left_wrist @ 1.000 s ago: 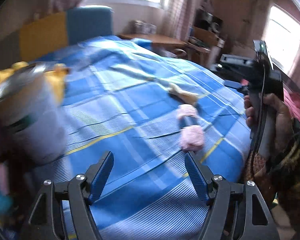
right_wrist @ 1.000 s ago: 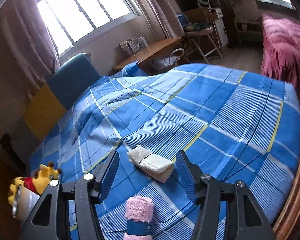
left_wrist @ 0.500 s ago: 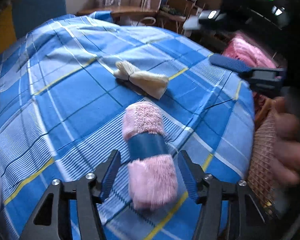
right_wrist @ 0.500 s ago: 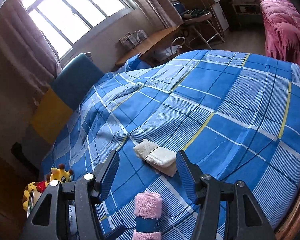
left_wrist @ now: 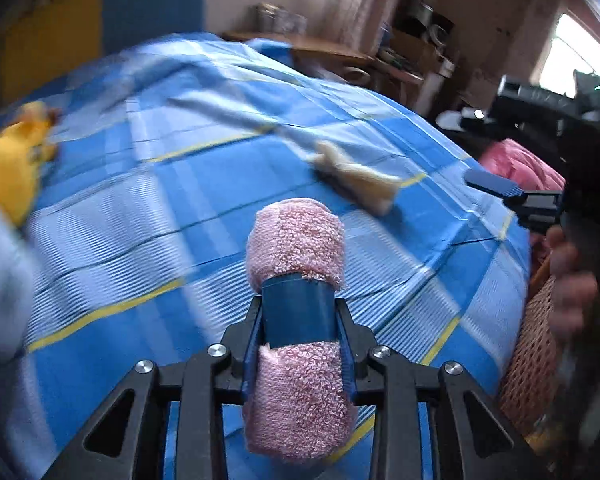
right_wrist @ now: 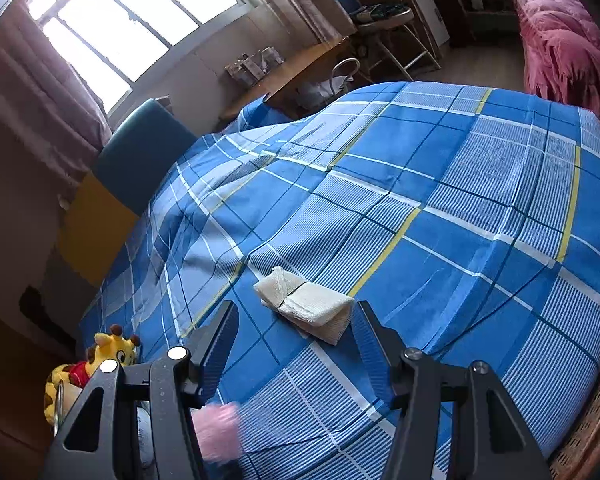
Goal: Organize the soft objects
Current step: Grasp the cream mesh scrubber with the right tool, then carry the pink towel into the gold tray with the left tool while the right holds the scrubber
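Note:
My left gripper (left_wrist: pixel 299 330) is shut on a rolled pink towel (left_wrist: pixel 296 240) with a blue band, held just above the blue plaid bedspread (left_wrist: pixel 180 208). A blurred end of the pink towel (right_wrist: pixel 216 432) shows low in the right wrist view. A folded cream towel (right_wrist: pixel 306 304) lies on the bed just ahead of my right gripper (right_wrist: pixel 294 332), which is open and empty; it also shows in the left wrist view (left_wrist: pixel 356 180). The right gripper (left_wrist: pixel 512 196) shows at the right edge of the left wrist view.
A yellow giraffe plush (right_wrist: pixel 104 356) sits at the bed's left edge, also in the left wrist view (left_wrist: pixel 12 160). A blue and yellow headboard (right_wrist: pixel 140 160), a wooden desk (right_wrist: pixel 300 76), a chair (right_wrist: pixel 384 16) and a pink blanket (right_wrist: pixel 560 32) surround the bed.
My left gripper has shut on the pink towel roll and lifted it off the bed. The right gripper has moved closer to the cream towel.

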### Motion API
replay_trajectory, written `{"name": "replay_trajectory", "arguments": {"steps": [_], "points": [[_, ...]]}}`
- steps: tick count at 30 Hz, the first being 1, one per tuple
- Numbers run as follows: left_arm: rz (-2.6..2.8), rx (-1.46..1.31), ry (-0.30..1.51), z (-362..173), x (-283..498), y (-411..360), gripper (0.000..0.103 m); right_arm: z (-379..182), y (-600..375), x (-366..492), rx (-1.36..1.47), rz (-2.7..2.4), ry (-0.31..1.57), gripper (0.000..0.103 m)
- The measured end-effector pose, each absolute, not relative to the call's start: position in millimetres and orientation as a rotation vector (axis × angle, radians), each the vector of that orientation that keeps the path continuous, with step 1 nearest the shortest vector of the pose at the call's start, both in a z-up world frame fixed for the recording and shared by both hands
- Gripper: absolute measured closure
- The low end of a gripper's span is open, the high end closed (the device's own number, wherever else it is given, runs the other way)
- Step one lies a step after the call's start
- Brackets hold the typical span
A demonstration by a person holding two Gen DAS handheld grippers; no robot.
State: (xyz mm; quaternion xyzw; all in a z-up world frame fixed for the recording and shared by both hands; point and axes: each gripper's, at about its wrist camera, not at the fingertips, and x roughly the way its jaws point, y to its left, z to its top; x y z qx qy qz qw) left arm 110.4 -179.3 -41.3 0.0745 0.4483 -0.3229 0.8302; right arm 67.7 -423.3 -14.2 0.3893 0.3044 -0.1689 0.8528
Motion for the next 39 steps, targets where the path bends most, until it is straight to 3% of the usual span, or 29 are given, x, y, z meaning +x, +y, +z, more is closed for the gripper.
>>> {"name": "replay_trajectory", "arguments": {"steps": [10,19,30,32,35,39], "points": [[-0.491,0.026,0.969,-69,95,-48,0.068,-29,-389,118,0.624,-0.249,0.897,0.043],[-0.508,0.047,0.89,-77,83,-49,0.067,-51,-395,211,0.248,-0.199,1.136,0.043],[-0.495,0.064,0.873,-79,81,-54,0.063,-93,-415,227,0.263,-0.188,1.231,0.044],[-0.496,0.062,0.87,-79,81,-53,0.063,-90,-412,223,0.233,-0.224,1.222,0.071],[-0.497,0.062,0.866,-79,78,-52,0.063,-83,-405,214,0.217,-0.242,1.196,0.08],[-0.495,0.062,0.86,-79,76,-51,0.063,-68,-362,197,0.171,-0.161,1.14,0.08]]}}
